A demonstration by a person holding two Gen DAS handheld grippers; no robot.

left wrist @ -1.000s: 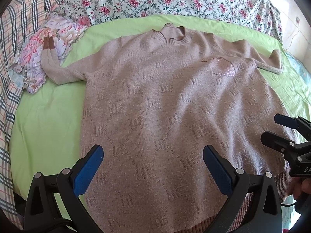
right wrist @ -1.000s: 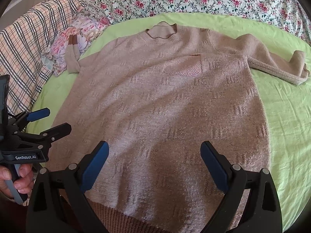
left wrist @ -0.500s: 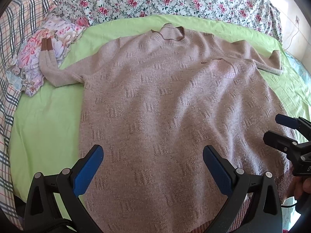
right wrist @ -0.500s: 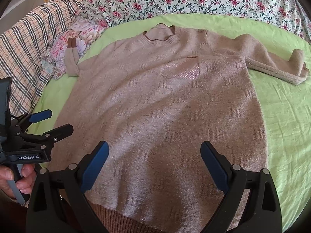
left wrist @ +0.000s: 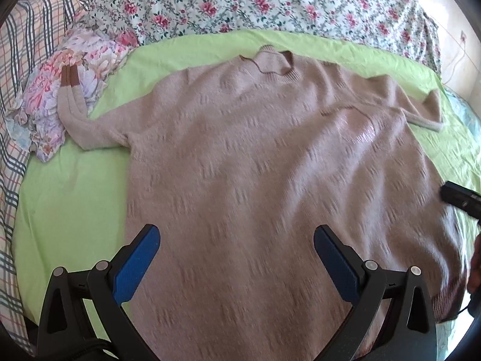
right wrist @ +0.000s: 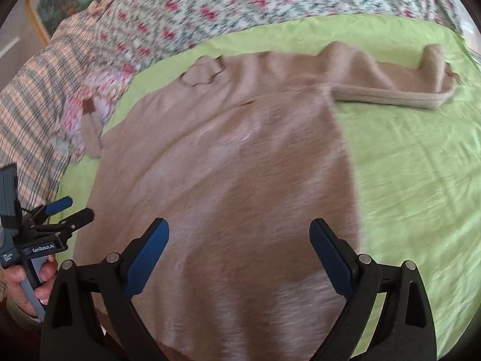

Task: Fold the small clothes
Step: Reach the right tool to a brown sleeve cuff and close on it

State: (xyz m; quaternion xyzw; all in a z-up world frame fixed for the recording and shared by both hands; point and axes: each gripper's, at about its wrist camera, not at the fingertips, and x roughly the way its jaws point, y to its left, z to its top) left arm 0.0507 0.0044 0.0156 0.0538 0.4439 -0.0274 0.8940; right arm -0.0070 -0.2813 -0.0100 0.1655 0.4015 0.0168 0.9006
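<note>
While both sets of jaws hang wide and empty, the left gripper (left wrist: pixel 236 260) and right gripper (right wrist: pixel 239 254) hover over a beige sweater (left wrist: pixel 270 165) spread flat on the green-sheeted bed (right wrist: pixel 415 162); a clean fold likely means pinching each sleeve (right wrist: pixel 390 96) inward first.

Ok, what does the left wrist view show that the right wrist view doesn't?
Only the left wrist view: the left sleeve's brown cuff sharply, doubled up on the floral cloth, and just the tip of the right gripper.

Only the right wrist view: the whole left gripper in the person's hand, jaws open, and the right sleeve folded along the green sheet.

Both: the beige sweater lying flat, unfolded.
</note>
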